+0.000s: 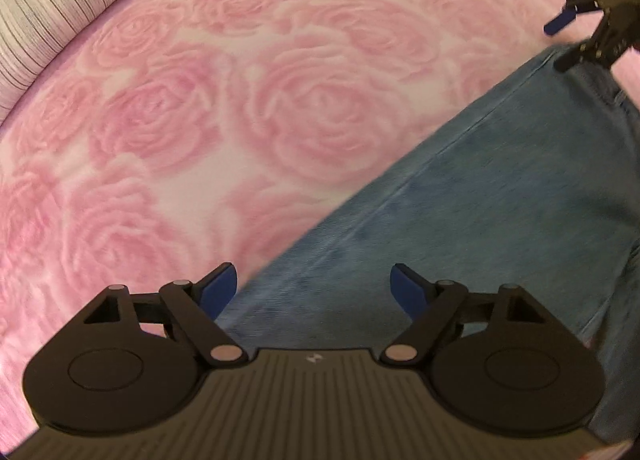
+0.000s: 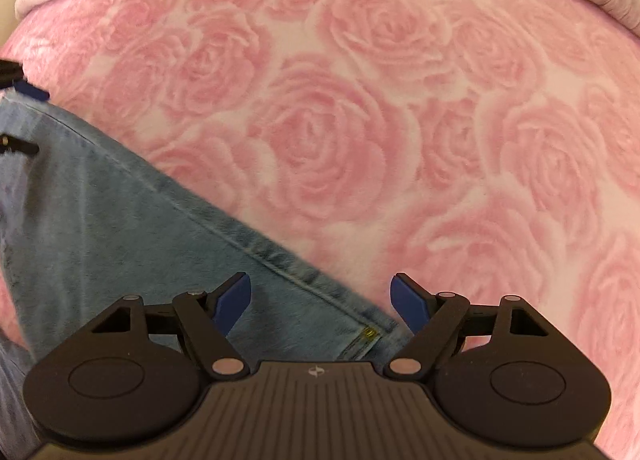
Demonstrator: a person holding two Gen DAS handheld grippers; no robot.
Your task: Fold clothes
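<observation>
Faded blue denim jeans (image 1: 500, 196) lie flat on the pink rose-embossed plush blanket (image 1: 200, 120). Left gripper (image 1: 314, 288) and right gripper (image 2: 320, 296) both hang spread wide, holding nothing, each above a jeans edge. Best to pinch both layers at the seam, then lift evenly. Far ends of the jeans are cut off; blur hides any contact.
</observation>
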